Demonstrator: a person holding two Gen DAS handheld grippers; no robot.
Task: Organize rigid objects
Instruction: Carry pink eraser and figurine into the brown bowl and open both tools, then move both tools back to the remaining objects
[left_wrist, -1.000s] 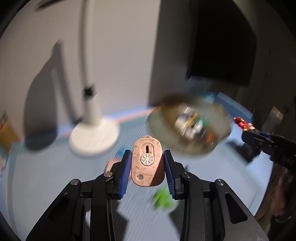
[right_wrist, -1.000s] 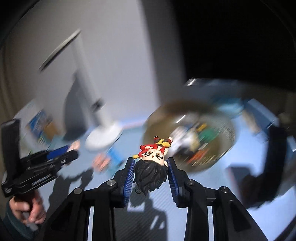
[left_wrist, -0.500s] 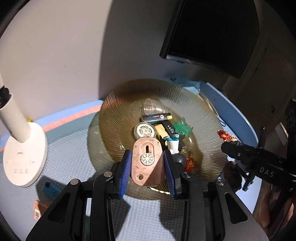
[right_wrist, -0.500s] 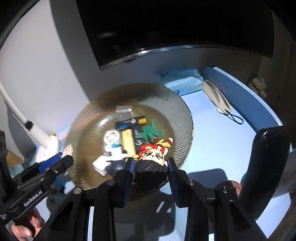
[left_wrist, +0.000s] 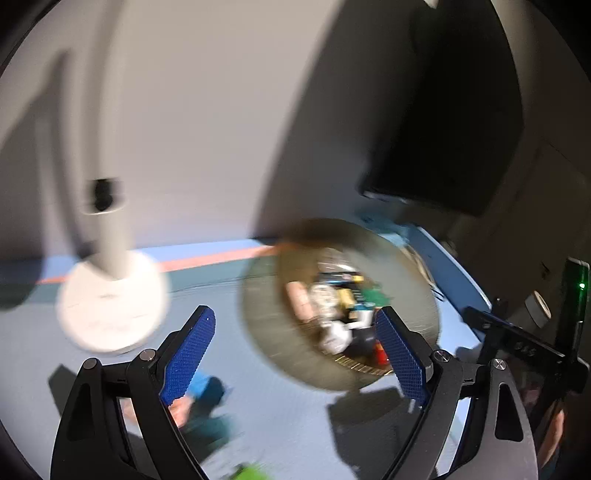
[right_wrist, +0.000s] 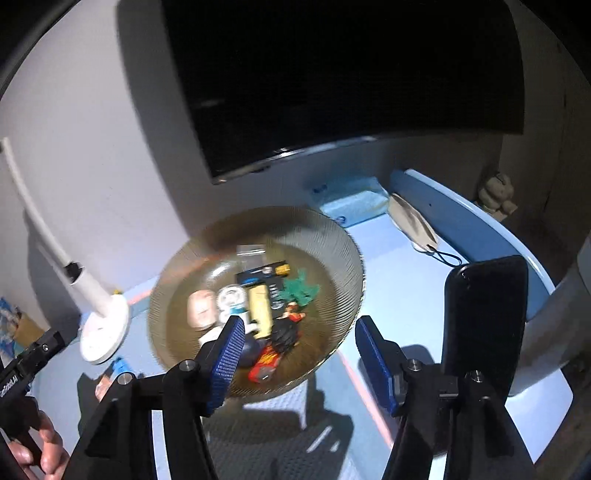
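Standing wide and empty: left gripper (left_wrist: 295, 350), blue ribbed pads (left_wrist: 188, 350) having just been spreading apart, nothing between them

Likewise parted with nothing gripped: right gripper (right_wrist: 297, 354), jaws having just been opening

Lying in the ribbed amber glass bowl (right_wrist: 334, 236), on the pale blue table mat (right_wrist: 399, 288) beyond both tools: pinkish oval tag (right_wrist: 201, 308) at the bowl's left side, black-haired toy figure in red (right_wrist: 284, 334) toward its near side, beside a white gear-shaped disc (right_wrist: 231, 297), a green toy (right_wrist: 301, 288) and a black card (right_wrist: 264, 273)

Standing left of the bowl: white round-based desk lamp (right_wrist: 105, 334)

Resting far right near the table edge: beige face mask (right_wrist: 412, 223)

Blurring heavily in the left wrist view, leaving small bowl contents hard to tell apart there
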